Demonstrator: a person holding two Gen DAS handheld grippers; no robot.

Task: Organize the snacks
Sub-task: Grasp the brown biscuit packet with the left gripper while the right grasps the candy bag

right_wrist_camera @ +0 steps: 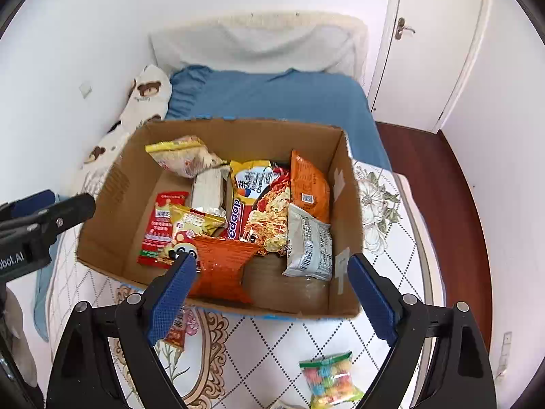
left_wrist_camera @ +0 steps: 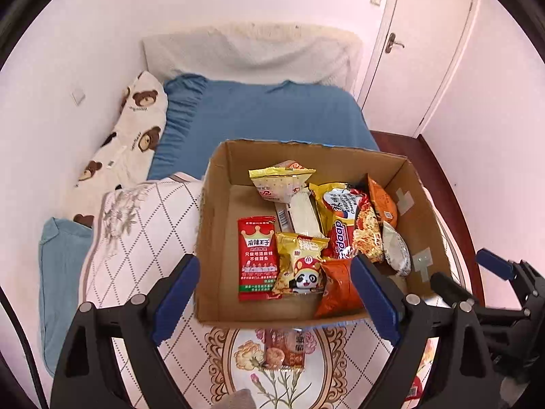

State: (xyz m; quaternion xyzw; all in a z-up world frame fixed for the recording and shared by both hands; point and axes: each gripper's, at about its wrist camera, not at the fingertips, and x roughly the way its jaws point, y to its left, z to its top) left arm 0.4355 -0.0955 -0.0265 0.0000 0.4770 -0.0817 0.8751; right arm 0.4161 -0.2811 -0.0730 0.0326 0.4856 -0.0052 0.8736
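An open cardboard box [left_wrist_camera: 218, 177] [right_wrist_camera: 112, 187] stands on the bed and holds several snack packets: a red packet [left_wrist_camera: 256, 259], a yellow panda packet [left_wrist_camera: 299, 266], an orange bag [right_wrist_camera: 221, 269], a noodle pack [right_wrist_camera: 269, 204] and a grey packet [right_wrist_camera: 310, 245]. A brown-red snack packet [left_wrist_camera: 284, 347] lies on the quilt in front of the box. A bag of coloured candies [right_wrist_camera: 330, 378] lies on the quilt near my right gripper. My left gripper [left_wrist_camera: 276, 300] is open and empty above the box's near edge. My right gripper [right_wrist_camera: 272, 296] is open and empty over the box's near wall.
The box sits on a white patterned quilt [left_wrist_camera: 143, 238] over a blue sheet [left_wrist_camera: 272, 112]. A bear-print pillow [left_wrist_camera: 136, 129] lies by the left wall. A white door [left_wrist_camera: 425, 51] and dark wood floor [right_wrist_camera: 442, 187] are to the right.
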